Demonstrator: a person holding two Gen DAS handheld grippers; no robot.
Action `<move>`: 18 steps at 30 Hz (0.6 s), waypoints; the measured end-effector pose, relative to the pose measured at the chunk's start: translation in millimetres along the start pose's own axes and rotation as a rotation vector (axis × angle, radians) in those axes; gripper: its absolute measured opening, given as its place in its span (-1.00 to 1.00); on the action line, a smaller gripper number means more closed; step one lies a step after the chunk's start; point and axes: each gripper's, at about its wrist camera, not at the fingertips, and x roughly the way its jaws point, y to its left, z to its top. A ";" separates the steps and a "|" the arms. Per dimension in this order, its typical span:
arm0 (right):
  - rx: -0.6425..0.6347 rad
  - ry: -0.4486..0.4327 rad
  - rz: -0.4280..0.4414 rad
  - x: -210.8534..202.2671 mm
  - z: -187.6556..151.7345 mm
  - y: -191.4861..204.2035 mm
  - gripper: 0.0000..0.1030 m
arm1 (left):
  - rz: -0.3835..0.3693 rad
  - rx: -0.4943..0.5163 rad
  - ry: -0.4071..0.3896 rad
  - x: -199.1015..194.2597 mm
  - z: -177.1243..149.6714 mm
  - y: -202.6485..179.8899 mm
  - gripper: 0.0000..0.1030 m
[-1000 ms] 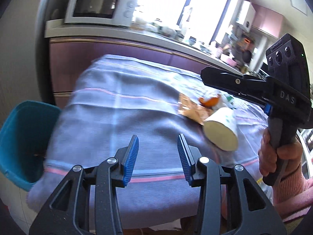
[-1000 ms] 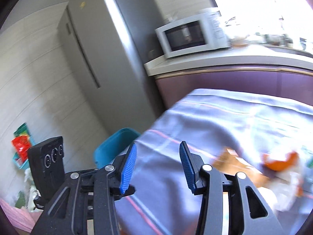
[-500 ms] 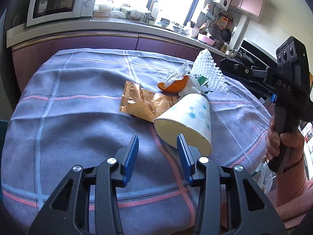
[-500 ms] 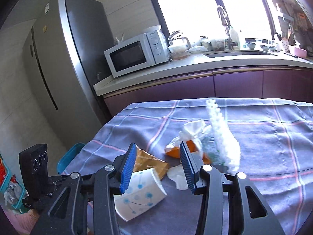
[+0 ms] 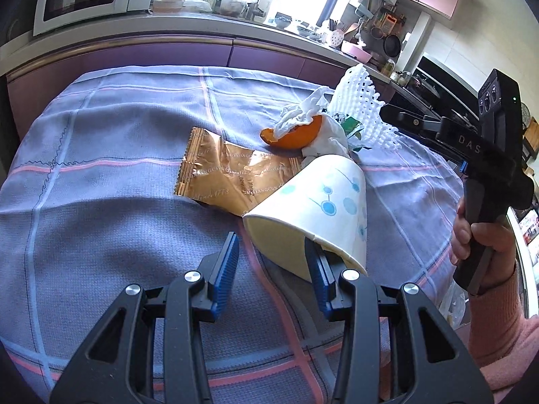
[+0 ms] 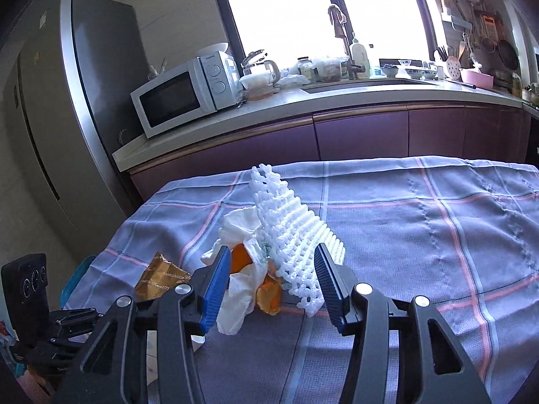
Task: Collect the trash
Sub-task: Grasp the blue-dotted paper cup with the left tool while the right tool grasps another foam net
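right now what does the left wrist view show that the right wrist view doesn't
Only the left wrist view shows the paper cup lying on its side, and the right hand. Only the right wrist view shows the fridge and faucet. Both show the gold wrapper, orange peel, tissue, white foam net, checked tablecloth and microwave.

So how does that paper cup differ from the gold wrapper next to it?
The paper cup is white with blue dots; the gold wrapper is shiny foil with printed lettering. The cup is bulky, tipped on its side with its mouth open; the wrapper lies nearly flat. The cup's side overlaps the wrapper's corner. Both rest on the checked tablecloth.
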 end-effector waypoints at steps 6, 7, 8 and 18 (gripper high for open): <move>0.020 0.013 0.002 3.1 -2.5 -7.8 -0.41 | -0.020 -0.005 0.010 5.2 2.7 -1.5 -0.44; 0.028 0.012 0.006 2.4 -2.6 -9.8 -0.46 | -0.022 -0.005 0.013 6.3 3.0 -1.6 -0.53; 0.034 0.013 0.011 1.9 -2.7 -11.4 -0.59 | -0.025 -0.006 0.017 7.3 3.2 -1.8 -0.63; 0.047 -0.021 0.004 -9.9 1.0 -19.1 -0.86 | -0.045 -0.001 -0.011 0.2 2.8 -7.7 -0.85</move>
